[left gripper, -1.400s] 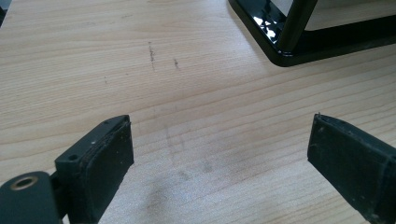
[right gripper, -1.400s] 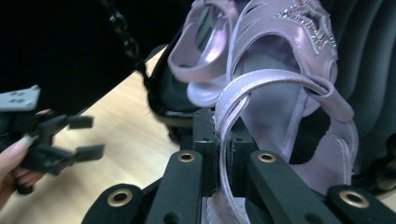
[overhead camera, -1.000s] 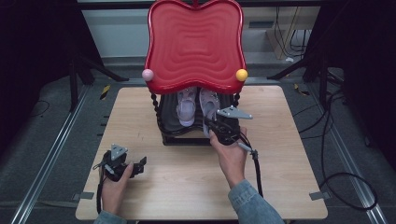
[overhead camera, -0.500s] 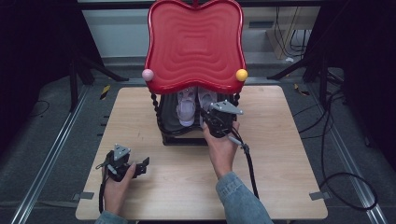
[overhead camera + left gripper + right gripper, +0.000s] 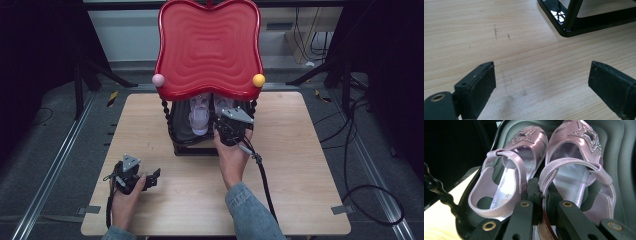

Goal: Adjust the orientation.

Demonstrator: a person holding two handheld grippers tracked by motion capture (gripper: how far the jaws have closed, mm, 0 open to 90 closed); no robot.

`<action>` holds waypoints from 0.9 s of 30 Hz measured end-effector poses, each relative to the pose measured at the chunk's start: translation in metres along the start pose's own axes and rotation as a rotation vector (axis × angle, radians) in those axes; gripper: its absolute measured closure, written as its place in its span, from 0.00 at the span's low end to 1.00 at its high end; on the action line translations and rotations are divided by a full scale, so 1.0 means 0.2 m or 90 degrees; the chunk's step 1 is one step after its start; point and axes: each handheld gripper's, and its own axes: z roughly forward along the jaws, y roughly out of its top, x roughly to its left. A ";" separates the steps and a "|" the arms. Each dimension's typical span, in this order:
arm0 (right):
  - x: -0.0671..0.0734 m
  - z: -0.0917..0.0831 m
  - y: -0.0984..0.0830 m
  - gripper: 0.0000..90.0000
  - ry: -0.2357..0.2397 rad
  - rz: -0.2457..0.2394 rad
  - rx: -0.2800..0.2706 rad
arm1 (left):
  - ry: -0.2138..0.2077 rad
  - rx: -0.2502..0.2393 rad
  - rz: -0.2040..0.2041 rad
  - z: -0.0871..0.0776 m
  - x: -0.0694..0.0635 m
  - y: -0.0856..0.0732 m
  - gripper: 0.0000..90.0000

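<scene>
Your right hand-held gripper (image 5: 541, 202) pinches the heel strap of the right-hand glossy pink star-trimmed sandal (image 5: 576, 170), which sits beside its twin, the left-hand pink sandal (image 5: 506, 177), in the dark tray (image 5: 621, 157) of the black stand under the red wavy top (image 5: 209, 47), near the counter's far edge. Neither shoe is out yet. Your left hand-held gripper (image 5: 541, 85) rests spread and empty near the near-left corner of the light wooden counter (image 5: 524, 50).

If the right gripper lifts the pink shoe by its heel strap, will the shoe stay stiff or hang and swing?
The shoe will probably hang toe-down and swing, because the right gripper pinches only the thin heel strap at one end. The strap looks soft and may bend. The glossy surface could slip, though the shoe seems small and light.
</scene>
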 end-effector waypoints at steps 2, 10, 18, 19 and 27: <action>0.02 0.02 0.00 0.96 -0.008 -0.009 -0.001 | 0.000 0.000 -0.002 0.00 0.00 0.00 0.08; 0.05 0.05 0.00 0.96 -0.017 -0.028 0.003 | 0.000 -0.003 -0.004 -0.01 0.01 0.00 0.08; 0.04 0.08 -0.03 0.95 -0.025 -0.038 0.007 | 0.000 -0.002 -0.003 -0.01 0.01 0.00 0.08; 0.04 0.08 -0.04 0.95 -0.021 -0.038 0.006 | 0.000 -0.001 -0.002 -0.01 0.01 0.00 0.08; 0.05 0.10 -0.04 0.89 -0.021 -0.040 0.003 | 0.000 0.001 0.000 -0.01 0.01 0.00 0.08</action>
